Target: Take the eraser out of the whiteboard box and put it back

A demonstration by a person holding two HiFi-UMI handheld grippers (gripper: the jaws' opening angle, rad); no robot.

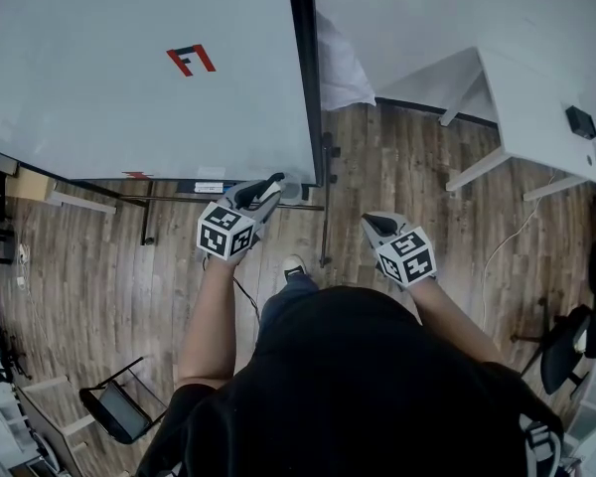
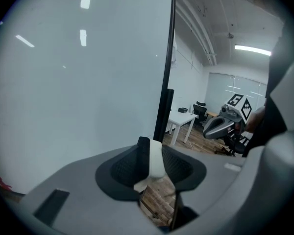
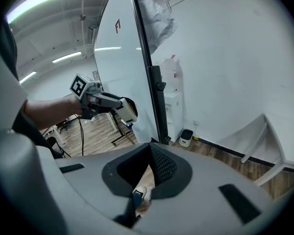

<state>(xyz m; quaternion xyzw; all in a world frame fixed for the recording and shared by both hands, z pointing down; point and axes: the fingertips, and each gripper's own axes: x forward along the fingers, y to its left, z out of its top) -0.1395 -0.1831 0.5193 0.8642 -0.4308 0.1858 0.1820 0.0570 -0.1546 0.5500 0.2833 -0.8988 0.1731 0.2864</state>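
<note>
A: Left claw [image 1: 269, 189]?
B: Clenched on the white eraser [image 2: 156, 160], by the whiteboard's [image 1: 129, 78] 5 o'clock corner.
A: Right claw [image 1: 374, 225]?
B: Pinched closed, empty, at the left's 3 o'clock.

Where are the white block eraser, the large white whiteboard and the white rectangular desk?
white block eraser [image 2: 157, 160], left gripper view, its middle between the jaws.
large white whiteboard [image 1: 109, 97], head view, bare surface.
white rectangular desk [image 1: 534, 107], head view, bare tabletop.
</note>
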